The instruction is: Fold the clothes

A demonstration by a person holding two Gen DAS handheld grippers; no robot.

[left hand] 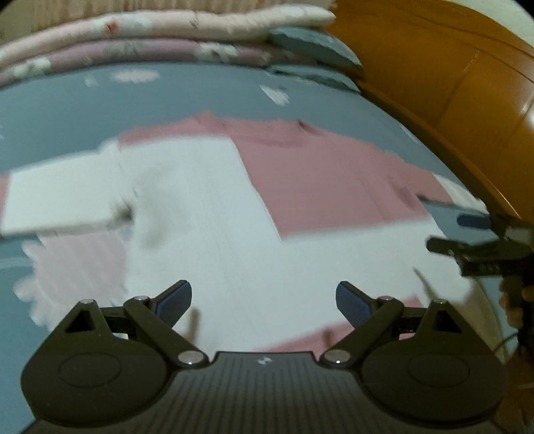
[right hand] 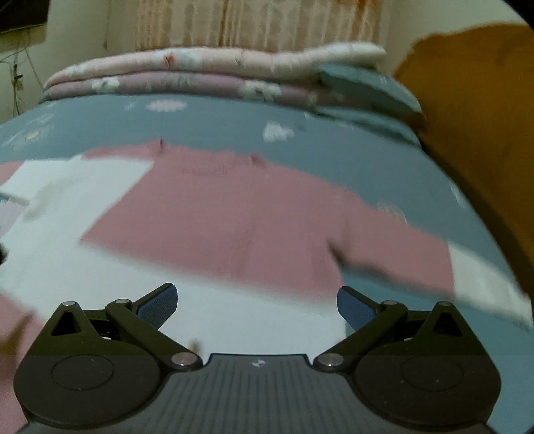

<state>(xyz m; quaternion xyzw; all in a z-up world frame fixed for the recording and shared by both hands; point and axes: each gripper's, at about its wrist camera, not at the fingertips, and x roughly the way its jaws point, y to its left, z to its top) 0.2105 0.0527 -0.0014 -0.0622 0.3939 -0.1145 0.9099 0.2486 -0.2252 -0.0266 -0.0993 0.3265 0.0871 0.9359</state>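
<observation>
A pink and white long-sleeved top (left hand: 320,173) (right hand: 233,220) lies spread on the blue-grey bedsheet (left hand: 66,110) (right hand: 333,143). Its left side is folded over, showing a white panel (left hand: 207,213), and one white-cuffed sleeve (right hand: 434,263) stretches to the right. My left gripper (left hand: 263,300) hovers open just above the white part, holding nothing. My right gripper (right hand: 257,305) hangs open over the garment's lower edge, empty too. In the left wrist view the right gripper (left hand: 467,240) shows at the far right edge. Both views are blurred by motion.
Folded pink floral quilts (left hand: 160,36) (right hand: 207,73) are stacked at the far end of the bed, with a grey-blue pillow (left hand: 313,46) (right hand: 367,83) beside them. An orange wooden headboard (left hand: 450,83) (right hand: 477,117) bounds the right side. A curtain (right hand: 260,23) hangs behind.
</observation>
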